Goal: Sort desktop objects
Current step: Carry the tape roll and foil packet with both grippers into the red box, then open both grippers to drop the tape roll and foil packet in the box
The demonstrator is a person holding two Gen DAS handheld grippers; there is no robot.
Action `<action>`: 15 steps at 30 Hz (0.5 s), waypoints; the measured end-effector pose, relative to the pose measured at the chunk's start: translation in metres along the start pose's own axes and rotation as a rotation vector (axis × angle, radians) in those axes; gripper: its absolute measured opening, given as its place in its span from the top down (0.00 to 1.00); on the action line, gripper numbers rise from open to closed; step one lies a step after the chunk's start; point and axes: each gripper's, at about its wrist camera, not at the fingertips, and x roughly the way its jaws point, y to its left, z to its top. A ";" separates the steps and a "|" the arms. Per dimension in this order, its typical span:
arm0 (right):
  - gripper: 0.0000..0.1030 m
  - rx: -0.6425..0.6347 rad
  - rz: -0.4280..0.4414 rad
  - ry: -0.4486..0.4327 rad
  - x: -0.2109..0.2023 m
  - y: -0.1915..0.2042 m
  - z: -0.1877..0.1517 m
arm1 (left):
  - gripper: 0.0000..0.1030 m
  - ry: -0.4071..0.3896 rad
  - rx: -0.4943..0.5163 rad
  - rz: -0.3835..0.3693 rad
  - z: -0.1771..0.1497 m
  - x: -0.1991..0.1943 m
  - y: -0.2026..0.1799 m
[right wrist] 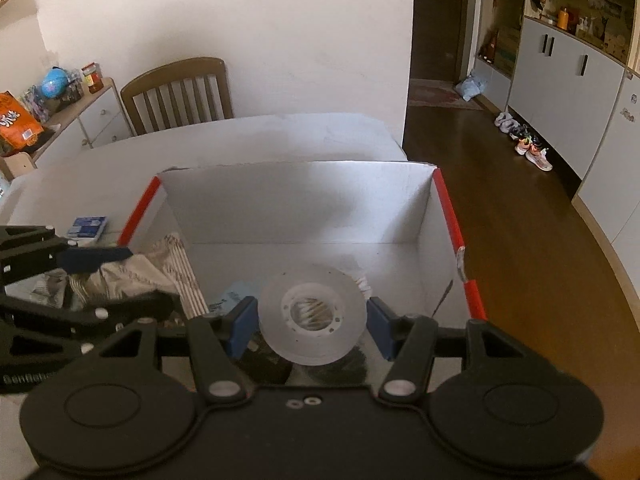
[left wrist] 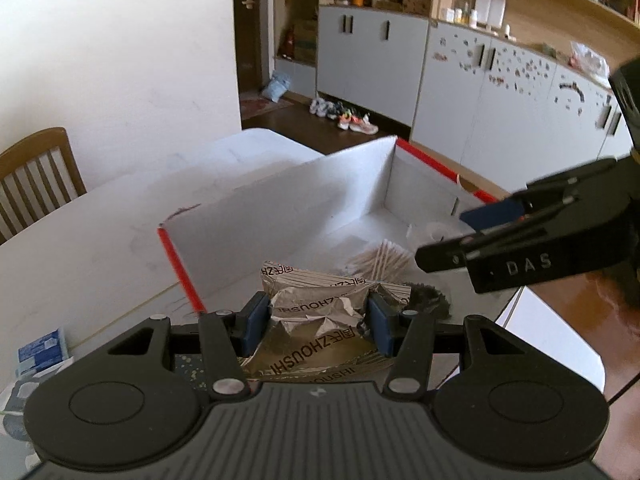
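Left tongs gripping wrapper, box roomy

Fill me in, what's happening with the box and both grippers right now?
Both grippers are over the white box with red edges. The left gripper is shut on a crumpled printed foil packet, held at the box's near end. The right gripper has a roll of clear tape between its pads, above the box floor. A bundle of wooden sticks already lies inside. Neither item is released yet.
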 end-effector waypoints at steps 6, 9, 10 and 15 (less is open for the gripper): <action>0.43 -0.023 -0.010 0.050 0.025 -0.004 0.003 | 0.50 0.041 0.035 -0.005 0.005 0.020 -0.008; 0.43 -0.040 -0.018 0.074 0.038 -0.004 0.005 | 0.50 0.071 0.041 -0.006 0.006 0.030 -0.008; 0.43 -0.041 -0.017 0.081 0.041 -0.006 0.006 | 0.50 0.079 0.041 -0.003 0.006 0.033 -0.008; 0.43 -0.047 -0.020 0.107 0.057 -0.008 0.008 | 0.50 0.111 0.050 0.005 0.006 0.043 -0.009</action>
